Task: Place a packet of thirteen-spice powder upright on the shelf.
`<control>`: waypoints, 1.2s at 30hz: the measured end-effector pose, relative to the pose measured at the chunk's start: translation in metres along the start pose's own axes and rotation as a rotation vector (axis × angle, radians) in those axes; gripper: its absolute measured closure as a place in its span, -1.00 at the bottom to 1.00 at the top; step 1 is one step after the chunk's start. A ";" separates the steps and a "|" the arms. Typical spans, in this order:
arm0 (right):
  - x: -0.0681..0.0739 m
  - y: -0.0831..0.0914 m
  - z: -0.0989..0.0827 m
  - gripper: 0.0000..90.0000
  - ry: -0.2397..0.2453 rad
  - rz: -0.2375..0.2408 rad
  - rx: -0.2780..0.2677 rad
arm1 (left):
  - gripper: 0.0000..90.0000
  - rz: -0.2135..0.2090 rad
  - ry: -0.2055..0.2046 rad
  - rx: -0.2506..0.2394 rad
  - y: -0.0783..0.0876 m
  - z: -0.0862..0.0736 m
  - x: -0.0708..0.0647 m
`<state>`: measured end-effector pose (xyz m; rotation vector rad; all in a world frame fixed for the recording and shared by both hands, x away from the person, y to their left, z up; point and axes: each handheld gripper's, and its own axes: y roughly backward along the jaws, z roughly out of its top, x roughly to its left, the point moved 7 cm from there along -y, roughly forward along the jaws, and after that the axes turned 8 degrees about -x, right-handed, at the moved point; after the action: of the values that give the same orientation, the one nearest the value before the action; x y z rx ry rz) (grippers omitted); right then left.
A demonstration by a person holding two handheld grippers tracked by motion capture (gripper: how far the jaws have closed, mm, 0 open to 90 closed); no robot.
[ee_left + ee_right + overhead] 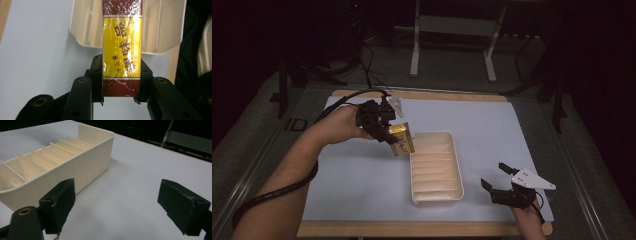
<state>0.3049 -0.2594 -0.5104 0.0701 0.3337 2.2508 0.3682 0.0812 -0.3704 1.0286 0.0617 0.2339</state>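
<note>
Left gripper [391, 136] clamped on a yellow-and-maroon box [402, 140], wrapped in clear film, held above the tabletop [362, 180] just beside the far left corner of the cream divided tray [436, 167]. In the left gripper view, box [122, 47] pinched by its two narrow sides between the black pads [96, 75], yellow panel with dark printed characters facing the camera, maroon bands at both ends, far end reaching over the tray rim [82, 30]. Box off the surface, tilted, not inside any compartment.

Right gripper [501, 179] low at the near right of the tabletop, just beside the tray's near right corner, jaws spread wide with nothing between them. In the right gripper view, both pads [61, 200] well apart over bare pale blue surface [130, 185], tray [82, 167] to the left showing its row of thin cross dividers, compartments seen holding nothing.

Grey three-cornered plate [532, 179] on top of the right gripper.
</note>
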 end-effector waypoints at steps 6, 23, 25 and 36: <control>0.000 0.000 0.000 -0.67 0.000 0.001 0.001 | 0.50 0.001 -0.025 -0.028 -0.006 0.010 -0.004; 0.000 0.001 0.000 -0.67 -0.003 0.003 0.002 | 0.50 0.011 -0.060 -0.135 -0.025 0.033 -0.004; 0.000 0.001 0.000 -0.67 -0.003 0.005 0.000 | 0.50 0.001 -0.052 -0.143 -0.027 0.032 -0.002; 0.000 0.001 0.000 -0.67 -0.002 0.005 0.001 | 0.50 0.005 -0.044 -0.220 -0.049 0.034 0.003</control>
<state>0.3043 -0.2599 -0.5105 0.0733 0.3342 2.2555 0.3847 0.0296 -0.3944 0.8146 -0.0067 0.2167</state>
